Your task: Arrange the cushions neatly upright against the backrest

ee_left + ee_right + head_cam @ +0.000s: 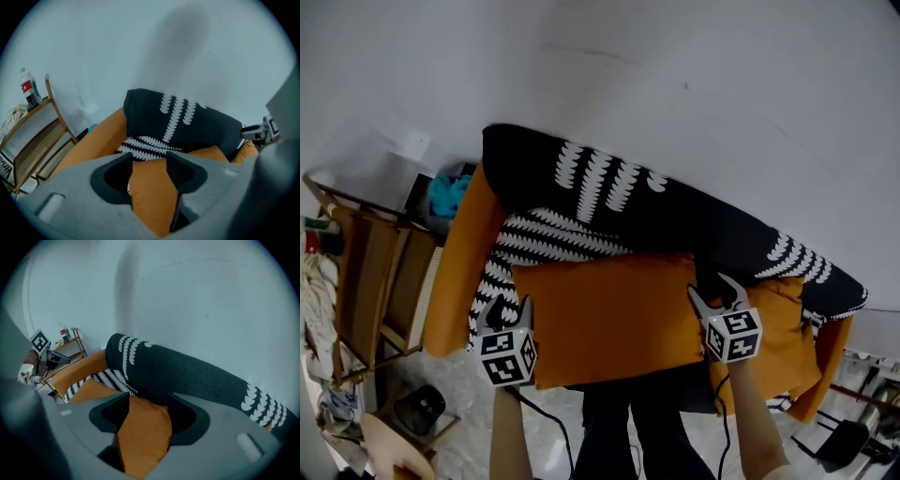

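A large orange cushion (609, 314) hangs crosswise over the sofa's seat, in front of the backrest. My left gripper (508, 307) is shut on its left edge, and my right gripper (712, 295) is shut on its right edge. In the left gripper view the cushion (150, 192) fills the gap of the left gripper (149, 161). The right gripper view shows a corner of the cushion (140, 437) between the jaws of the right gripper (149, 401). A black throw with white leaf prints (675, 220) covers the backrest. A second orange cushion (787, 328) lies at the sofa's right end.
The sofa's orange left armrest (464, 262) stands beside a wooden shelf (384, 272) that carries a bottle (28, 89). A turquoise item (447, 194) sits behind the armrest. A white wall (675, 75) rises behind the sofa. The person's legs (628, 422) and a cable are below the cushion.
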Demonstrator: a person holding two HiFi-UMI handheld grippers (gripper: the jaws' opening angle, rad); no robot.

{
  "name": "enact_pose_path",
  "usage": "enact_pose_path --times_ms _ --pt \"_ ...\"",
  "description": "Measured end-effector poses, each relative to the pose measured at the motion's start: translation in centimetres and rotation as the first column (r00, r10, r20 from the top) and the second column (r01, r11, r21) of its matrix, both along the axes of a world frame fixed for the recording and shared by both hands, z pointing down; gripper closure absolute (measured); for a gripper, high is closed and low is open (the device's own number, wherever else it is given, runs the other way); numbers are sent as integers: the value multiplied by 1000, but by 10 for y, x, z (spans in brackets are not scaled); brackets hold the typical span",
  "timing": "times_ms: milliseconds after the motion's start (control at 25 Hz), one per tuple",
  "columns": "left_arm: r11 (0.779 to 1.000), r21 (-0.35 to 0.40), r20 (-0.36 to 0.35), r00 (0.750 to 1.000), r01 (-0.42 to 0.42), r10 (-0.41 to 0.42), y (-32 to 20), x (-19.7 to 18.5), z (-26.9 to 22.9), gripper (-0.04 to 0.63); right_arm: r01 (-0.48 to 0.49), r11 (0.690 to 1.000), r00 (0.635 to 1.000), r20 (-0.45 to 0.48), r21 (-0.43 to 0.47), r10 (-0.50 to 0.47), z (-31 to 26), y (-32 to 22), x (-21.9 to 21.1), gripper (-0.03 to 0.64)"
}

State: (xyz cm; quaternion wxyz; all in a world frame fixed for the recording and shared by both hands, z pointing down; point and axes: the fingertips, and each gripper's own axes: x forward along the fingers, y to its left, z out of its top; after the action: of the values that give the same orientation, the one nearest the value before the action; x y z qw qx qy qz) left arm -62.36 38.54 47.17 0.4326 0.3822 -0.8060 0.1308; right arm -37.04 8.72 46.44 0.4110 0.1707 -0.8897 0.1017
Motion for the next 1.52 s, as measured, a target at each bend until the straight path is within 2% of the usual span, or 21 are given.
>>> enact_pose_path --times_ms 240,480,920,1160,1360,1520 --pt "1000 -27 -63 998 14 -16 2 7 50 342 -20 999 999 -40 -42 18 48 -11 16 344" --pt "998 -46 -130 990 45 -50 9 -1 92 314 -23 998 996 -86 -62 18 88 -19 13 344" --pt "997 -78 -218 976 2 -19 15 -13 148 280 -36 994 992 -123 -104 23 142 -37 15 342" --pt "993 -108 -255 967 -52 23 13 -15 179 273 -49 981 990 -139 -189 23 174 -33 13 342" --pt "994 -98 -277 961 -37 8 13 -14 191 265 -63 959 987 -156 -276 19 194 -33 13 327" --pt "995 -91 -299 954 -27 -1 17 -16 196 257 -59 953 983 -183 -297 4 200 -33 12 283"
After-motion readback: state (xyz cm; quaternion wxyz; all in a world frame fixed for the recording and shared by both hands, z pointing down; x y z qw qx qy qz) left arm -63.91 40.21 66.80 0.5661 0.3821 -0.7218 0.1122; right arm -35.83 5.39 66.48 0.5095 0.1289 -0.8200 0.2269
